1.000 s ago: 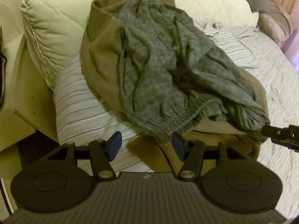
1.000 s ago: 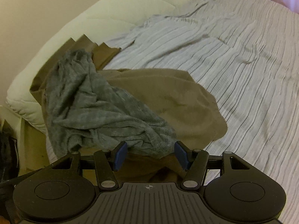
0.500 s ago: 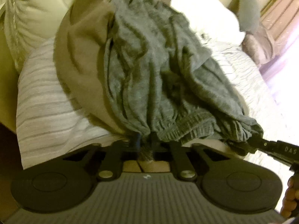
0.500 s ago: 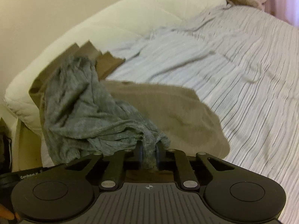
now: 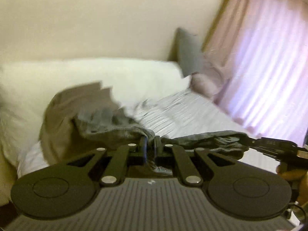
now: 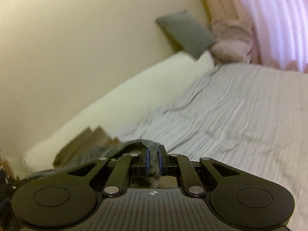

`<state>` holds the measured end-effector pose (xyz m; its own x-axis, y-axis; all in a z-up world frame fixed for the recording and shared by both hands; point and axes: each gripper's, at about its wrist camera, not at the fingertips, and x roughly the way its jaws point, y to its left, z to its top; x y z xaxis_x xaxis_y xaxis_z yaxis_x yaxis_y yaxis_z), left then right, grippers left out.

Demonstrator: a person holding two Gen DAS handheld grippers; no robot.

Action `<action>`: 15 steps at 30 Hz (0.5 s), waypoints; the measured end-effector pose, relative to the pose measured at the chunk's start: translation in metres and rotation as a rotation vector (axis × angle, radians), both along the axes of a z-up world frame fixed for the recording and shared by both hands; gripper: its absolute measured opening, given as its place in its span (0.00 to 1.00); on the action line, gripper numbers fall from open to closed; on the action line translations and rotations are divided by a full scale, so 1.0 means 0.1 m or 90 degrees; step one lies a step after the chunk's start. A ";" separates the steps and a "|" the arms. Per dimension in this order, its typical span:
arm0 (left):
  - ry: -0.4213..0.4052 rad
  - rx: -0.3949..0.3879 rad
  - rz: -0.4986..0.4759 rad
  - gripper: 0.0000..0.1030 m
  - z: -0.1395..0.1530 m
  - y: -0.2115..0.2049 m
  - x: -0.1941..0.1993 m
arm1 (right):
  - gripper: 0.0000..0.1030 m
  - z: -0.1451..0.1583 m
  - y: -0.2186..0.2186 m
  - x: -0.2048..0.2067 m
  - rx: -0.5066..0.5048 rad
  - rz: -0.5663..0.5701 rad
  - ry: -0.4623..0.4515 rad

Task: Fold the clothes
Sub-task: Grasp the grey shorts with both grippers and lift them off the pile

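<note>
**While both grippers hold the hem, spread it before laying it down**

With the grey garment [image 5: 119, 132] pinched at two points, the step in hand looks like lifting it clear of the bed to open it out. The left gripper [image 5: 150, 141] has its jaws pressed together on a bunch of grey knit, and the right gripper [image 6: 153, 157] is likewise clamped on a fold of the same cloth, which shows between its blue pads [image 6: 147, 160]. In the left wrist view the fabric runs across from one tool to the other, and the rest trails down toward the brown garment [image 5: 57, 115] lying on the striped bedsheet [image 6: 240, 115] against the white pillow [image 5: 96, 77].

To do this well, I would judge that the two grips should move apart evenly until the edge between them is taut but not stretched, keeping both at the same height so the body hangs straight. The hanging part should clear the brown piece entirely, or it may drag that along. The open stretch of sheet to the right seems the better place to lay it flat. Both views are blurred, so how much cloth hangs free is hard to tell.
</note>
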<state>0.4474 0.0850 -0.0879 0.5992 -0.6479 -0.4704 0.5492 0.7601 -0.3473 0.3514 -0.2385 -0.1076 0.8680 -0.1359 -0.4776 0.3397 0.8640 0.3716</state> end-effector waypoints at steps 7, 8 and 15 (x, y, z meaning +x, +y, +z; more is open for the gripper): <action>-0.053 -0.053 -0.124 0.04 0.55 -0.38 -0.80 | 0.07 0.50 -0.27 -1.16 -0.022 -0.113 -0.053; -0.056 -0.058 -0.143 0.04 0.60 -0.46 -0.92 | 0.07 0.55 -0.31 -1.35 -0.025 -0.129 -0.057; -0.049 -0.105 -0.250 0.04 0.81 -1.11 -1.85 | 0.07 0.99 -0.57 -2.75 -0.067 -0.243 -0.091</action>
